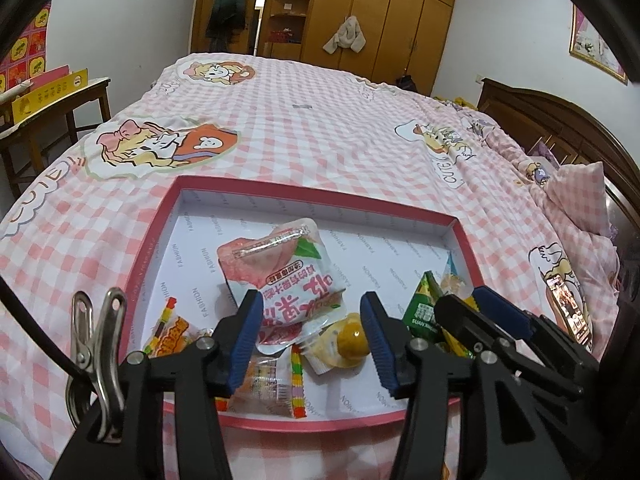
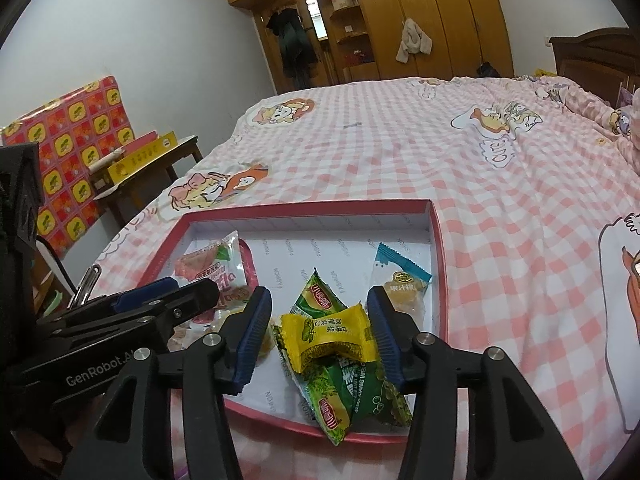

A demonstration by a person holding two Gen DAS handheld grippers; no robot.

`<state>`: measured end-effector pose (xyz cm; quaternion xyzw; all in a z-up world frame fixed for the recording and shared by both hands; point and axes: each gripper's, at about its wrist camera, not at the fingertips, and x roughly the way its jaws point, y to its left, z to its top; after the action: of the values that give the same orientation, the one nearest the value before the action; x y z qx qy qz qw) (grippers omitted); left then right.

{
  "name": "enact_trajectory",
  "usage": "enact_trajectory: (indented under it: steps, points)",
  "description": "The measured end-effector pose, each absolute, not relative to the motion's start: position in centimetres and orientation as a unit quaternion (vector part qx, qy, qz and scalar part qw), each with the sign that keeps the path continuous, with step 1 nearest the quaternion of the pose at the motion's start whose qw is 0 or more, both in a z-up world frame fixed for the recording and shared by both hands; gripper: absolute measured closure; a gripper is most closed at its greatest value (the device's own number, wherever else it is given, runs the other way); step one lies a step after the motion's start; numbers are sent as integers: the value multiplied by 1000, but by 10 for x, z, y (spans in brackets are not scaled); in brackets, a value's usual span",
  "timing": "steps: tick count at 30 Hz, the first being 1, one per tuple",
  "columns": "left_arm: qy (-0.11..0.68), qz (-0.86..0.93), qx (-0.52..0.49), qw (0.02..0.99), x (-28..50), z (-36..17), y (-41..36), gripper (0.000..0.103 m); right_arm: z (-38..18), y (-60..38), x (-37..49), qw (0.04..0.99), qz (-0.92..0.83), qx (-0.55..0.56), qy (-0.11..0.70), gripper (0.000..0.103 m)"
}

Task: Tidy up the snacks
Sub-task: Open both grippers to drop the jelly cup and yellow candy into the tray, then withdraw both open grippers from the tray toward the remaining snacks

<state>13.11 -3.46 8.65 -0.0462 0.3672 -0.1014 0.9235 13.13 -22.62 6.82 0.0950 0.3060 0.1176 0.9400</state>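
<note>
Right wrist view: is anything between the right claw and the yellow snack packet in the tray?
Nothing visible is. The yellow packet lies atop green packets in the red-rimmed tray, directly between the right claw's open fingers. The left claw sits off to the side, over the peach jelly pack.

Left black two-finger gripper with blue pads (image 1: 312, 336) tilted down, jaws apart. Right black two-finger gripper with blue pads (image 2: 318, 334) beside it, same pose, jaws apart, gripping nothing.

White walls, a wooden wardrobe (image 1: 384, 12) and a pink-checked bed (image 1: 320, 128) fill the room.
</note>
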Motion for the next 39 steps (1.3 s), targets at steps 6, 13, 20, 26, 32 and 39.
enact_trajectory:
  steps: [6,13,20,26,32,39]
  points:
    - [367,-99,-48,924,123,91,-31,49,70,-225,127,940,121,95,306,44]
    - [364,-99,-47,925,114,95,-29,49,74,-222,117,941,122,91,303,44]
    - [363,-100,-47,925,107,98,-29,49,77,-222,109,941,120,92,302,44]
    - [359,-99,-48,927,98,102,-26,49,78,-224,100,941,118,94,302,44]
    - [355,-98,-48,928,83,109,-22,49,81,-224,91,942,115,95,301,44]
    - [351,-94,-47,930,72,114,-18,49,83,-224,89,942,115,94,301,44]
